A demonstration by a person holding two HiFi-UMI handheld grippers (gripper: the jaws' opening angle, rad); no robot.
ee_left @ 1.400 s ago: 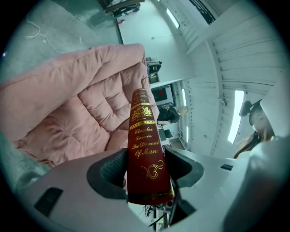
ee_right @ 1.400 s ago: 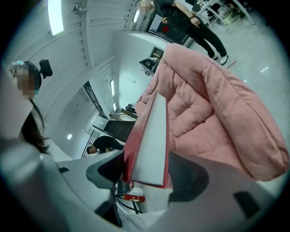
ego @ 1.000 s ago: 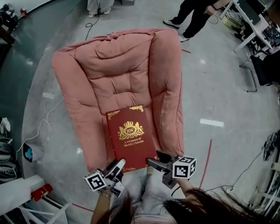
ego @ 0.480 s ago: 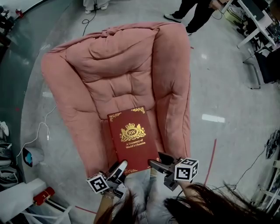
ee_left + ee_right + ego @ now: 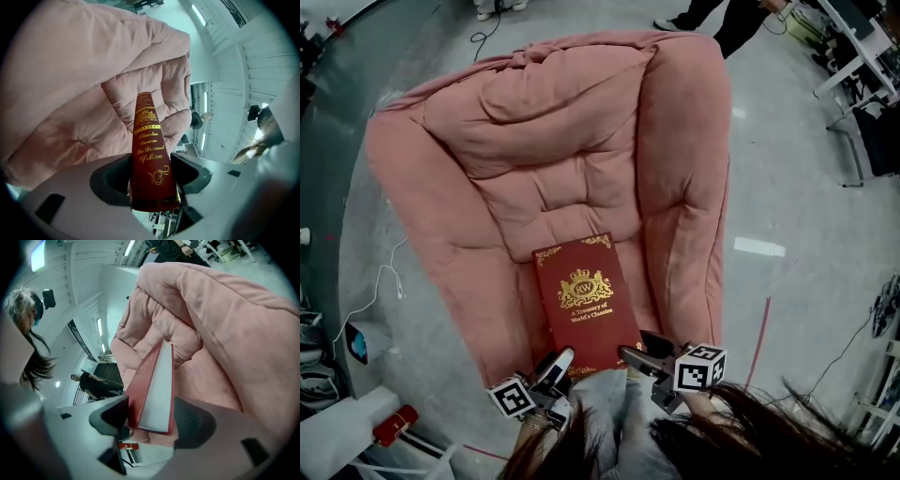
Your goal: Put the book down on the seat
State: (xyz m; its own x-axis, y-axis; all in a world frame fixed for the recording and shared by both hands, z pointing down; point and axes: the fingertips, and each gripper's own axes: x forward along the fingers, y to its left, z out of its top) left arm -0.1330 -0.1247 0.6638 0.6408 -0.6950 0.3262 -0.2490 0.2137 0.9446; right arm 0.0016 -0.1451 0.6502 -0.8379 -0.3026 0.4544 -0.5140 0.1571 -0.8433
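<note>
Both grippers are on the red book [image 5: 586, 302], one at each near corner. The left gripper [image 5: 557, 362] has its jaws closed on the spine end: in the left gripper view the gilt-lettered spine stands upright between the two dark pads, pinched from both sides. The right gripper [image 5: 634, 353] clamps the opposite near corner, and its own view shows the white page block and red covers squeezed between its jaws. The book lies cover up, gold crest facing the head camera, over the front of the seat cushion of the pink padded armchair [image 5: 516, 178], between the two fat armrests, far edge toward the backrest. Whether its underside touches the cushion or hangs just above is hard to call from this angle. A red line [image 5: 758, 339] marks the floor right of the chair.
</note>
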